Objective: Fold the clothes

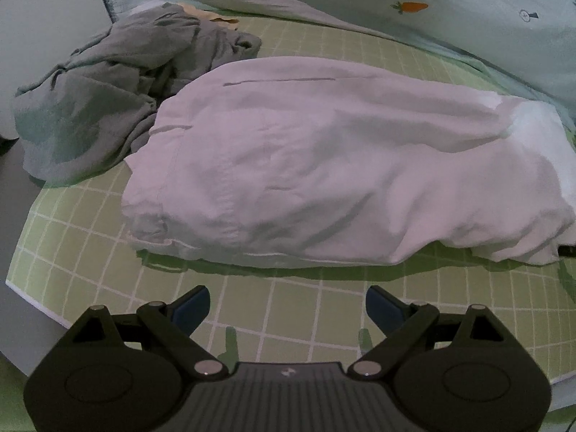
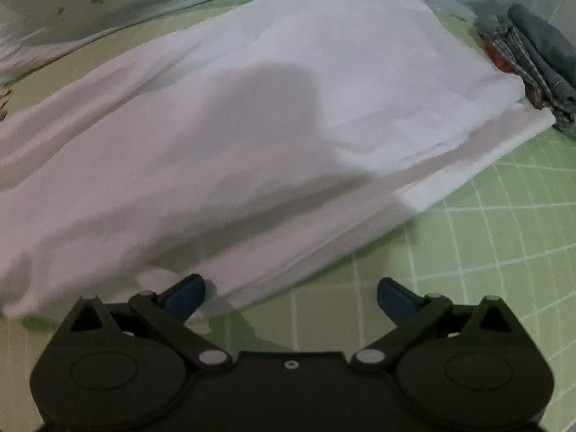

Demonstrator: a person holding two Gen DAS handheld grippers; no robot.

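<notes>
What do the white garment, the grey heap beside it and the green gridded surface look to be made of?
White garment: thin woven cloth, probably cotton, matte, with soft creases and stitched seams. Grey heap: softer, limper fabric, possibly jersey, matte and deeply crumpled. Green gridded surface: a smooth printed sheet or mat lying flat; exact material unclear.

- In front of your left gripper [image 1: 288,304], jaws spread, a bare strip of green grid mat [image 1: 288,324] lies open up to the near edge of the white garment [image 1: 324,165].
- Left of that garment a crumpled grey garment [image 1: 100,100] blocks the way, touching it.
- Behind both, the pale printed bedding [image 1: 432,10] walls off the far side.
- Your right gripper [image 2: 291,297] is spread too; open mat lies ahead and to the right.
- At the far right a stack of folded clothes [image 2: 532,68] sits just beside the white garment's corner.
</notes>
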